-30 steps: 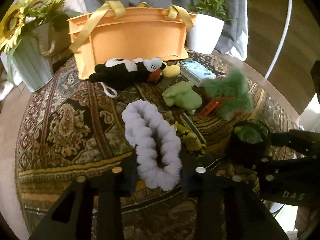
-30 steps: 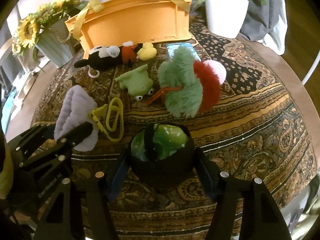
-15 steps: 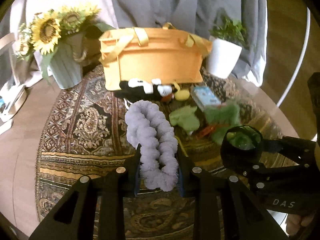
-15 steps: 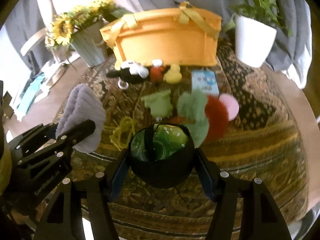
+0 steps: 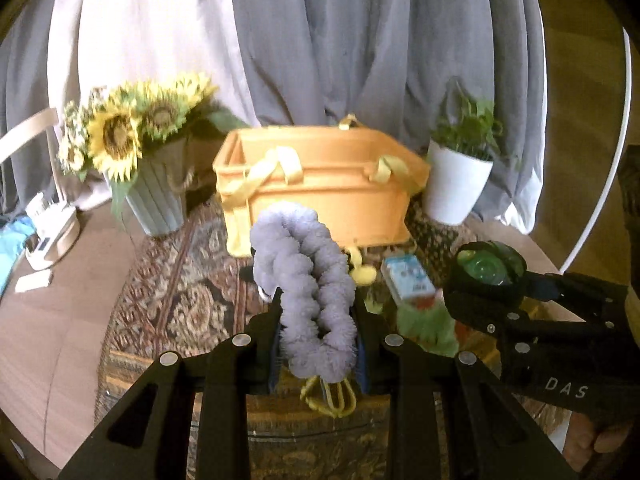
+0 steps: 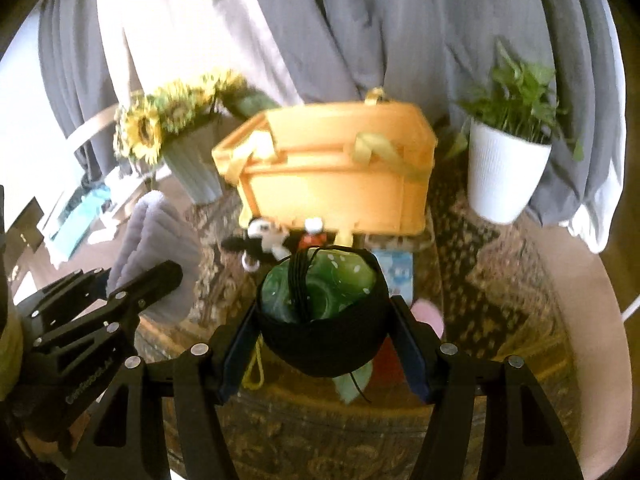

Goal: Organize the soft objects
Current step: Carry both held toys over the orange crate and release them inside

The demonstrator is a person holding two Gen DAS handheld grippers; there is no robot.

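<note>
My left gripper (image 5: 318, 344) is shut on a fluffy lilac plush ring (image 5: 306, 280), held upright above the table; it also shows in the right wrist view (image 6: 156, 248). My right gripper (image 6: 320, 332) is shut on a green plush in a black pouch (image 6: 320, 304), seen from the left wrist view (image 5: 486, 276) too. The orange storage basket (image 5: 320, 188) with yellow handles stands at the table's back, ahead of both grippers (image 6: 336, 172). A black-and-white mouse plush (image 6: 266, 240), a green furry toy (image 5: 426, 320) and a yellow cord (image 5: 328, 398) lie on the table.
A sunflower pot (image 5: 152, 196) stands left of the basket, a white plant pot (image 5: 456, 184) right of it. A small blue box (image 5: 408, 280) and a pink plush (image 6: 430, 316) lie on the patterned tablecloth (image 5: 180, 292). Grey curtains hang behind.
Both grippers have risen with their plush toys and tilted up toward the basket; the table and the toys on it have dropped lower in view.
</note>
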